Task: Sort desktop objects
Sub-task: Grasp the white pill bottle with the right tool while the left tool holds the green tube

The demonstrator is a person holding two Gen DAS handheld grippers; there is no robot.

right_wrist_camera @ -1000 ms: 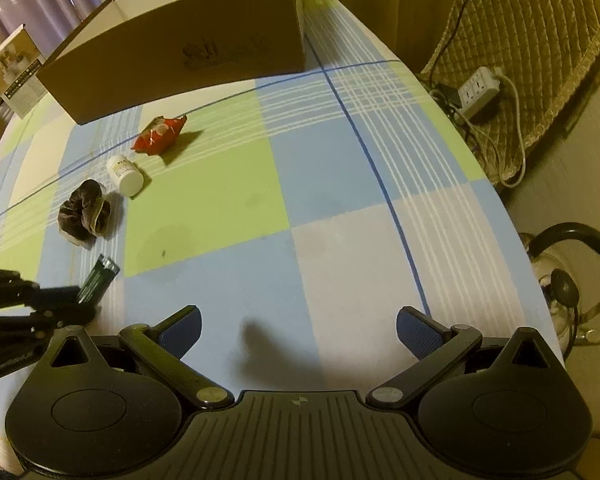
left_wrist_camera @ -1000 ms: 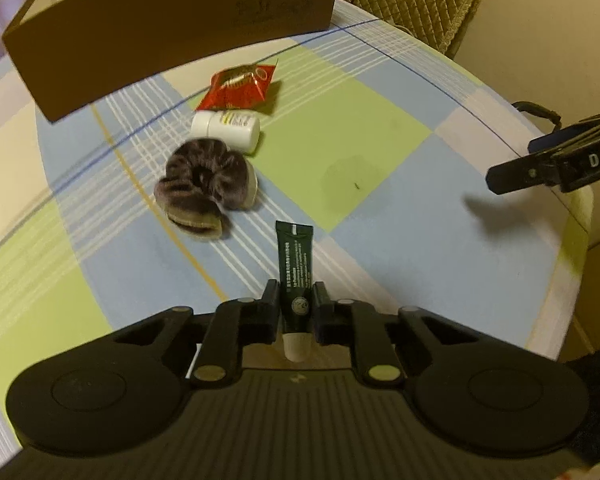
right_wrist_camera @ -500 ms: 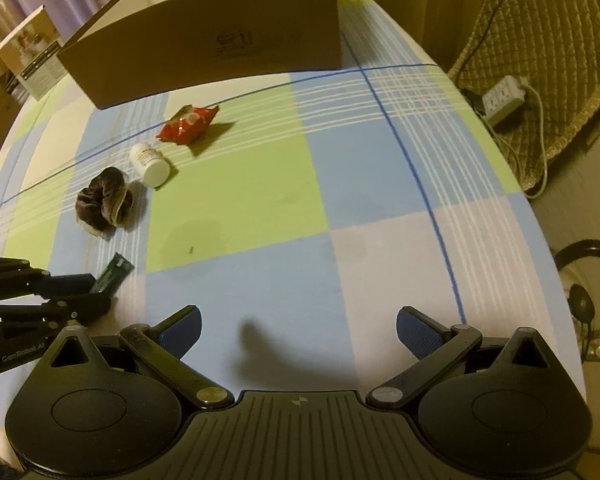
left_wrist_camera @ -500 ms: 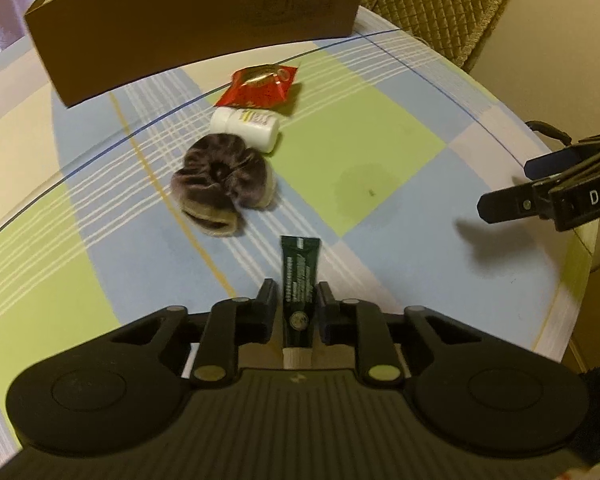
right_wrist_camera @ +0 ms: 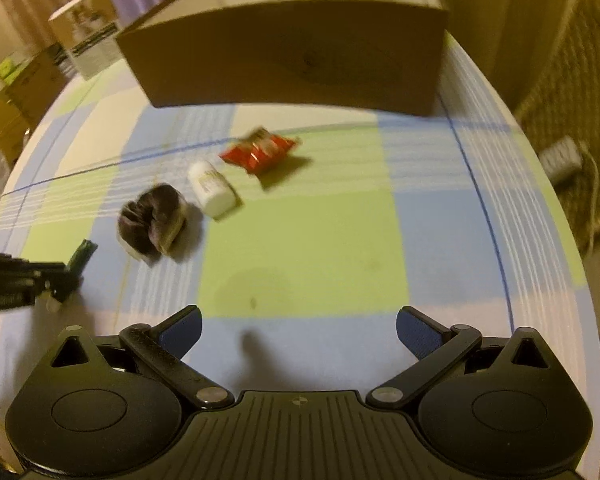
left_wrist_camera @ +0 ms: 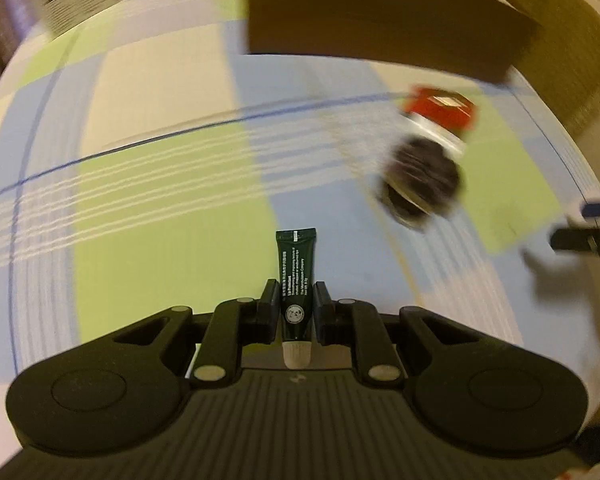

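Carrying the dark green tube [left_wrist_camera: 295,280], your left gripper [left_wrist_camera: 295,308] has it clamped above the table's [right_wrist_camera: 308,248] near left side; the right gripper [right_wrist_camera: 298,330] hangs released. Next, probably lift it over the cardboard box [right_wrist_camera: 292,56] at the far edge.

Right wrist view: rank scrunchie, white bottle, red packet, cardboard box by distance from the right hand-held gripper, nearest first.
From the right hand-held gripper:
1. Scrunchie, ahead and to the left.
2. White bottle, lying just beyond the scrunchie, to its right.
3. Red packet, farther back, nearer the centre.
4. Cardboard box, across the far end of the table.
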